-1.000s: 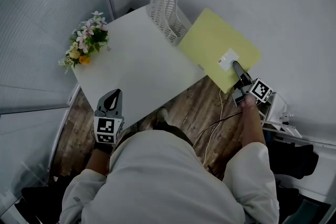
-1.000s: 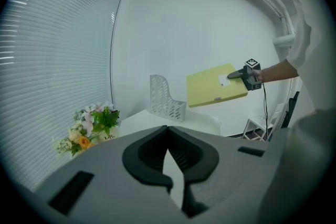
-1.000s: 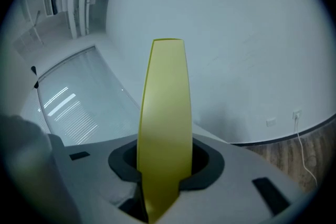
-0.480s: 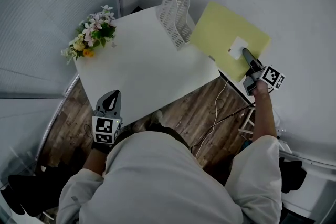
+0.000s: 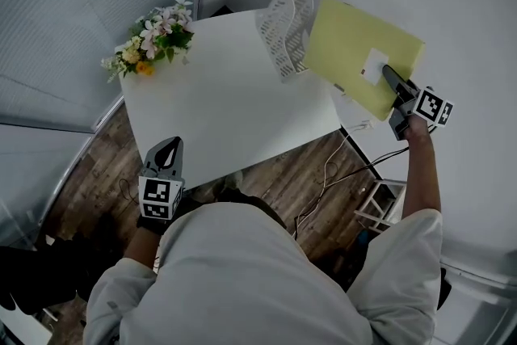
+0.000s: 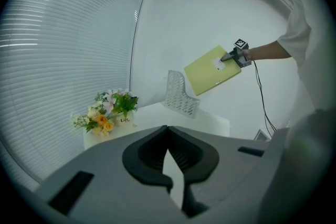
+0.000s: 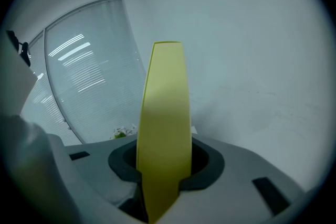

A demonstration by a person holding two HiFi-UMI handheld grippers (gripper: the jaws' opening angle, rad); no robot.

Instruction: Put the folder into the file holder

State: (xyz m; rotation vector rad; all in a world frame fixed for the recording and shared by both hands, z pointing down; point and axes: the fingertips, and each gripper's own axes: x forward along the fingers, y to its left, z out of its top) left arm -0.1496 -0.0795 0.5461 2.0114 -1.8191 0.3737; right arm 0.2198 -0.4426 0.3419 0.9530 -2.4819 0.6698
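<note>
1. Step in hand: carrying the folder (image 5: 355,52) to the file holder (image 5: 287,28); insertion is not yet begun
2. The right gripper (image 5: 389,77) is clamped on the folder's near right part, beside a white label (image 5: 375,65); the right gripper view shows the yellow sheet (image 7: 165,102) pinched between the jaws and rising from them
3. The folder is in the air off the far right corner of the table (image 5: 226,109), just right of the holder and not touching it
4. The left gripper (image 5: 167,148) hangs at the table's near left edge, well apart from the holder; its jaws meet at the tips with nothing between them
5. The white lattice holder stands at the table's far right corner; the flowers (image 5: 157,40) stand at the far left, clear of the route
6. Judgement: the next move calls for bringing the folder left over the holder, its edge lined up with a slot, then lowering it. The holder is unbraced, so a skewed entry could push or tip it
</note>
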